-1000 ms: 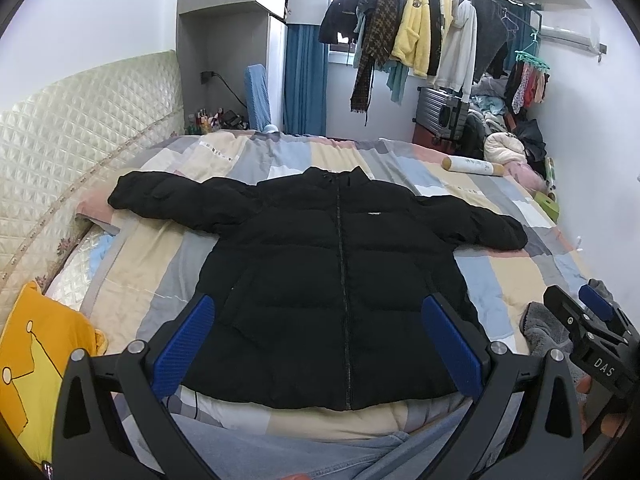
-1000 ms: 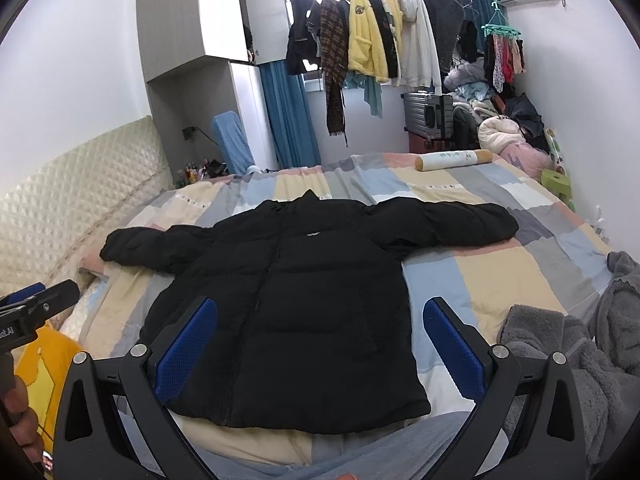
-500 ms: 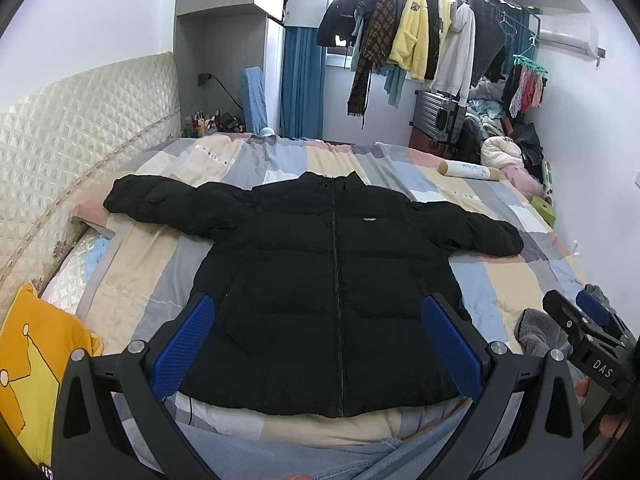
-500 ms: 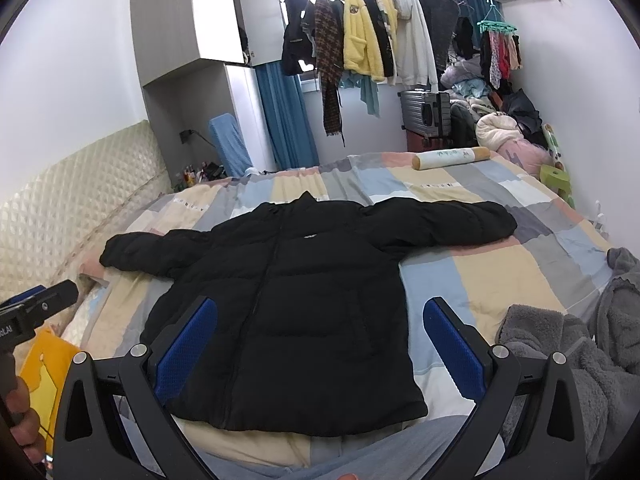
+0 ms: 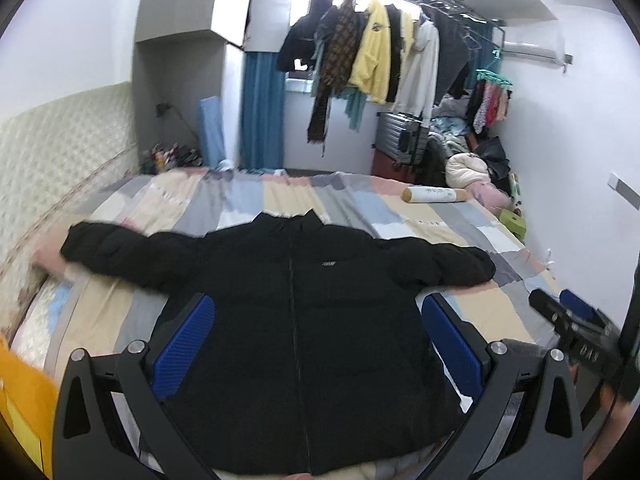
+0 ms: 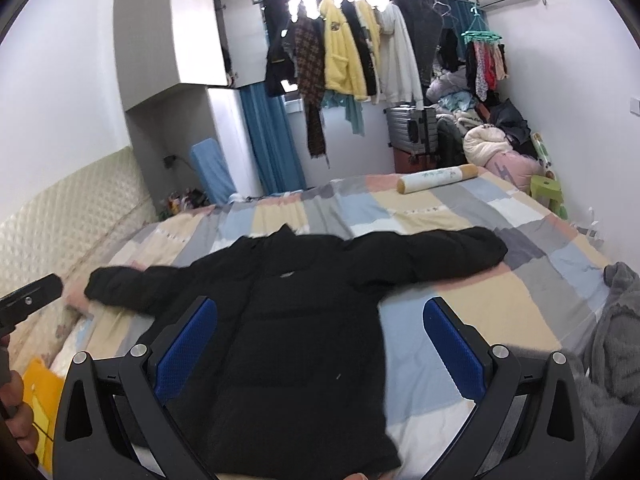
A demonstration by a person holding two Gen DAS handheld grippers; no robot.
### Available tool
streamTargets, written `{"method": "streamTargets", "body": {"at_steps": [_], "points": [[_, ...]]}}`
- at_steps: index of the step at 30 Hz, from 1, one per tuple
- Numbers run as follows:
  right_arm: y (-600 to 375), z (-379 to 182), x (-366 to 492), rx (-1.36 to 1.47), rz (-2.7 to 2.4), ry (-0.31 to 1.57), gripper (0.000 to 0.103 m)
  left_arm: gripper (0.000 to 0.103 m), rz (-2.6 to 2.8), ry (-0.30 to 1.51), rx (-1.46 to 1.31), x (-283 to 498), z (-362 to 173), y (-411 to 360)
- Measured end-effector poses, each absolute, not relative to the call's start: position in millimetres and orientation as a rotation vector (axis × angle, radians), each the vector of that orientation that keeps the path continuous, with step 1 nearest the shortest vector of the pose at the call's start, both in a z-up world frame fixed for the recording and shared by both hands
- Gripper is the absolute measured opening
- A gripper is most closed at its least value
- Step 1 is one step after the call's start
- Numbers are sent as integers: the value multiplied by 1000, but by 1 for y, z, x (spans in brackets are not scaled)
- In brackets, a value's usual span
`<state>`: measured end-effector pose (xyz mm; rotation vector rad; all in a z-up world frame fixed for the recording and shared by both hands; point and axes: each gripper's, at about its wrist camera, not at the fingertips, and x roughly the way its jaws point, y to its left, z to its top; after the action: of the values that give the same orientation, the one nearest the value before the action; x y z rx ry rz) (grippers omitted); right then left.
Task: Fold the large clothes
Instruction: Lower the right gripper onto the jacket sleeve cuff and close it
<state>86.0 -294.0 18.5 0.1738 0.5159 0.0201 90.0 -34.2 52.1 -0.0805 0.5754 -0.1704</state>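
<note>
Garment: the black quilted puffer jacket [image 5: 296, 320] lies face up on the patchwork quilted bedspread [image 5: 408, 212], zip closed, collar pointing away from me, hem at the near edge of the bed.
Sleeves: both are stretched straight out to the sides; the sleeve on my left [image 5: 116, 252] ends near the cream padded headboard [image 5: 52, 148], the sleeve on my right [image 6: 452, 252] lies across the grey and blue squares.
Left gripper: my left gripper [image 5: 316, 340] is spread wide with nothing between its blue pads, hanging over the lower body of the jacket without touching it.
Right gripper: my right gripper [image 6: 320, 340] is equally wide and empty, over the jacket's right flank.
Change: over the last second I have tilted both tools upward, so the far wall and the rail of hanging clothes [image 6: 360, 52] fill more of each view; the jacket itself has not shifted.
Meaning: no fold has begun; I judge this a sizing-up pause with the garment ready.
Next: probably a sleeve goes in first, the puffy fill likely springing back unless pressed.
Nearby: a grey fleece blanket [image 6: 612, 352] sits bunched at my right, clear of the jacket.
</note>
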Motion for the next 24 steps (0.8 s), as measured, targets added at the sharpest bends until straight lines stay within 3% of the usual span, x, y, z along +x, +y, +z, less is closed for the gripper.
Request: {"method": "streamTargets", "body": {"at_steps": [16,24], "points": [[-393,-31,211,217,-94,475,103,103,-172,612,-137,157,-50,-3],[-498,-113,308,428,-120,563,103,103,-145,607,-143,181,-83,10]]}}
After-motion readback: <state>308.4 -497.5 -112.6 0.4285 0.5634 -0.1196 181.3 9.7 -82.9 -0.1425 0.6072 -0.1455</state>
